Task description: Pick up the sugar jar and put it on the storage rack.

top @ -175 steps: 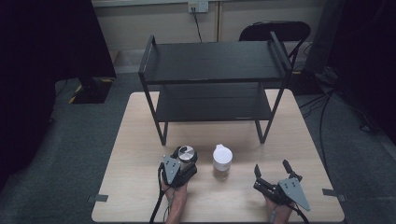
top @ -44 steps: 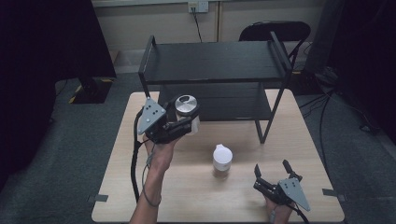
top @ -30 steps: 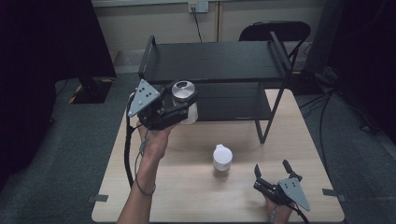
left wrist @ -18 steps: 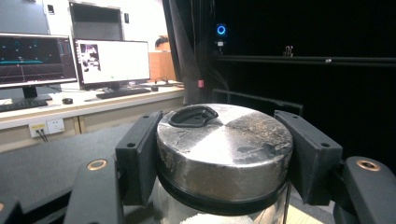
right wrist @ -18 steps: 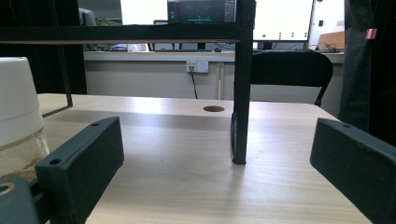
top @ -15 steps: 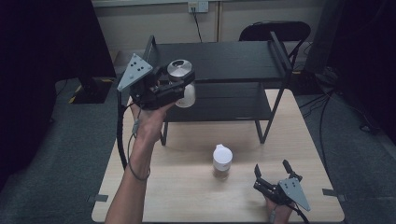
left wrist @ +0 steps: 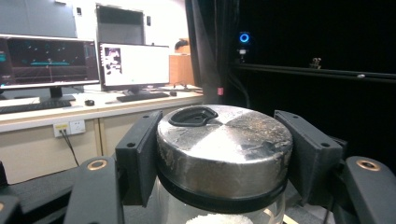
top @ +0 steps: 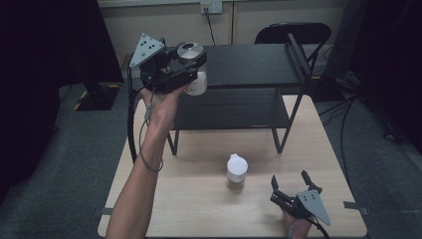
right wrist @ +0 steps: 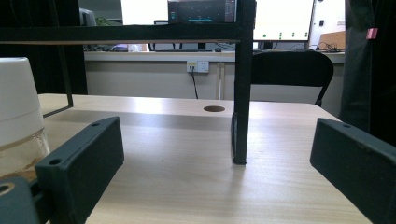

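High view is showing the left tongs (top: 191, 67) raised off the surface (top: 199, 164), gripping a glass jar with a metal lid (top: 191, 52) and holding it level with the top shelf of the black rack (top: 249, 64). The jar is standing upright, its long axis vertical, and is hovering at the shelf's left front corner; the open shelf top is lying toward two o'clock from it, so the placing move probably calls for a short push that way and then a lowering. In the left gripper view the jaws are pressing on both sides of the lid (left wrist: 224, 144). The right tongs (top: 291, 186) are resting spread apart on the surface at five o'clock, with a white-capped jar (top: 237, 172) just beside them at ten o'clock.
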{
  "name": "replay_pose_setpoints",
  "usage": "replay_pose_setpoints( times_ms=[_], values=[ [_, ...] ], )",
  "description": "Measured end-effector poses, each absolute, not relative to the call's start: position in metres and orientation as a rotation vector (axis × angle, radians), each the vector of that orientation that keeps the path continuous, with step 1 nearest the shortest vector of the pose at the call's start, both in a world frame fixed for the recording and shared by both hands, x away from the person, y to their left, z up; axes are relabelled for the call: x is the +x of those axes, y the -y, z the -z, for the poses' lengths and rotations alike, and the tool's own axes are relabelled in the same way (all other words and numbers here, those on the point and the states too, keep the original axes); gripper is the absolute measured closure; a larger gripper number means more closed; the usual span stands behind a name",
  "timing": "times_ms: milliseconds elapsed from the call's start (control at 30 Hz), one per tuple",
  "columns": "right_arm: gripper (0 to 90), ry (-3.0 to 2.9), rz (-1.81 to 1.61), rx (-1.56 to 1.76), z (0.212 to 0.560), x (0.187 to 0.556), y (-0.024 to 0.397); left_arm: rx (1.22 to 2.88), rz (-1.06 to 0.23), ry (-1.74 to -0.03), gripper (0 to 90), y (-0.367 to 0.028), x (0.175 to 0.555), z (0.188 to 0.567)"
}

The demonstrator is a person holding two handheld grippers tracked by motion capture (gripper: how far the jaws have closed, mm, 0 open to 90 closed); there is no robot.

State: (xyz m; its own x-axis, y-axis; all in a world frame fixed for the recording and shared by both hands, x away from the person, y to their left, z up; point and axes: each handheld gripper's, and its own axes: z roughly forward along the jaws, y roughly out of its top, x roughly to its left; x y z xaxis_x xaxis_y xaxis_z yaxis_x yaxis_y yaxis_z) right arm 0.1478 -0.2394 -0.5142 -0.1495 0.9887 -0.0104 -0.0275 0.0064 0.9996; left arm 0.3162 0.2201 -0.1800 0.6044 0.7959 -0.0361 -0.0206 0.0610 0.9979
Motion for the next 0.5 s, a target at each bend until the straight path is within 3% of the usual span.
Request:
replay_pose_setpoints(
  times_ms=[500],
  values=[
    [1.5, -1.303, -1.331, 1.108, 0.514, 0.148, 0.241, 1.400, -0.802, -0.763, 35.6, -0.184, 0.338, 0.178]
  ],
)
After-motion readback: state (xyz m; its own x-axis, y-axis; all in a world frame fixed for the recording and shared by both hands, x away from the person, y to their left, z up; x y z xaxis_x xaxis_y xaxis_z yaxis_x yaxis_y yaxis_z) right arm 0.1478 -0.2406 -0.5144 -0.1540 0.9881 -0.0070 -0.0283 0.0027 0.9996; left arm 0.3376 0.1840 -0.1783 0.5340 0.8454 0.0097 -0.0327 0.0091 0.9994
